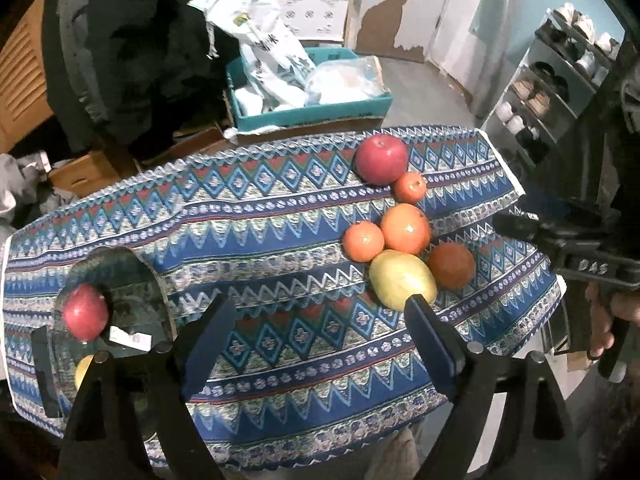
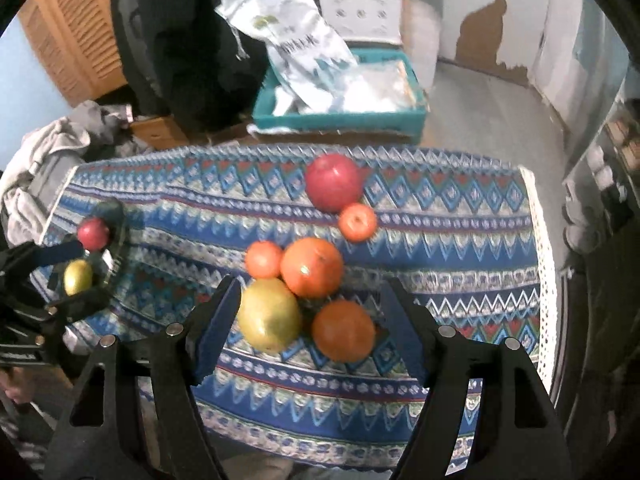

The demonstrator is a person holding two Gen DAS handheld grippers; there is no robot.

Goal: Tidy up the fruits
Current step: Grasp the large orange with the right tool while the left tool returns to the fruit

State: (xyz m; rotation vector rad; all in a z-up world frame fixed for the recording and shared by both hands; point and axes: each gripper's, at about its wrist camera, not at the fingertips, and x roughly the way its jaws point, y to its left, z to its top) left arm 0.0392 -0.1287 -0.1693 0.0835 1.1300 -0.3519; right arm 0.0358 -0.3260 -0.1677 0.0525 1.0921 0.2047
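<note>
Patterned blue cloth (image 2: 460, 240) covers the bench, with six loose fruits clustered around the large orange (image 2: 311, 267). Left of it, a glass dish (image 1: 132, 280) holds a red apple (image 1: 86, 312). Both grippers' fingers, left (image 1: 320, 328) and right (image 2: 312, 320), stand released, grasping nothing.

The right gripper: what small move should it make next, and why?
Probably lower the right gripper onto the yellow fruit or the orange beside it. Its jaws stand open and empty just above these two, while the glass plate already holds a red fruit and a yellow one.
</note>
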